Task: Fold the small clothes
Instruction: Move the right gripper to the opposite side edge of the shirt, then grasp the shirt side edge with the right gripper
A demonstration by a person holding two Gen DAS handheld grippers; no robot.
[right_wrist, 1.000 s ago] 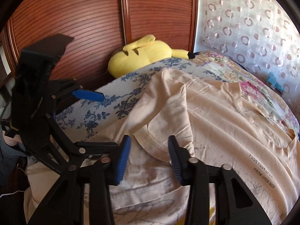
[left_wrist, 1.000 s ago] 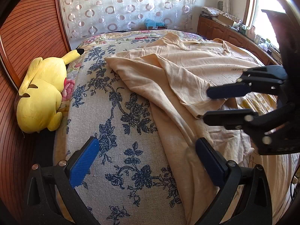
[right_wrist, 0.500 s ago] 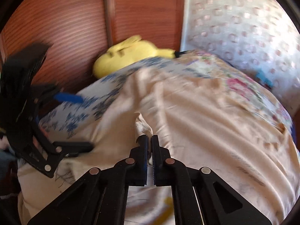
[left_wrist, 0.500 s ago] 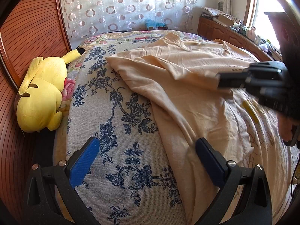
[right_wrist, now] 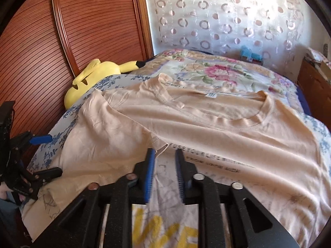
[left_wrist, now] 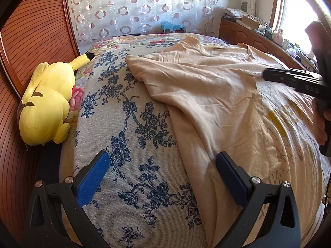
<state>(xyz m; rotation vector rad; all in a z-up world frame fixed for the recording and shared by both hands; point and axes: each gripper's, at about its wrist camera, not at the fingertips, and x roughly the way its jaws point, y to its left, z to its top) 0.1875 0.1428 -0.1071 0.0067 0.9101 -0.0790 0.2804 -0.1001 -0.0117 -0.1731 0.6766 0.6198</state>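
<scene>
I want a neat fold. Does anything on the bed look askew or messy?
Yes. The beige T-shirt lies crooked: its left side is flopped over the printed front in a wrinkled, slanted flap. The right gripper is opening just off the flap's corner.

Yellow plush toy (left_wrist: 46, 105) with black-tipped ears, lying on its side against the reddish-brown ribbed wooden panel (left_wrist: 35, 35) at the edge of the bed. Cream bedcover with a blue floral print (left_wrist: 124, 136) beside it; beyond, a quilt with pink and green flowers (right_wrist: 206, 70). White sheer curtain with ring motifs (left_wrist: 136, 8). Small light-blue object (right_wrist: 249, 54) at the curtain's foot. Brown wooden cabinet (left_wrist: 244, 35) under the window, topped with clutter.
</scene>
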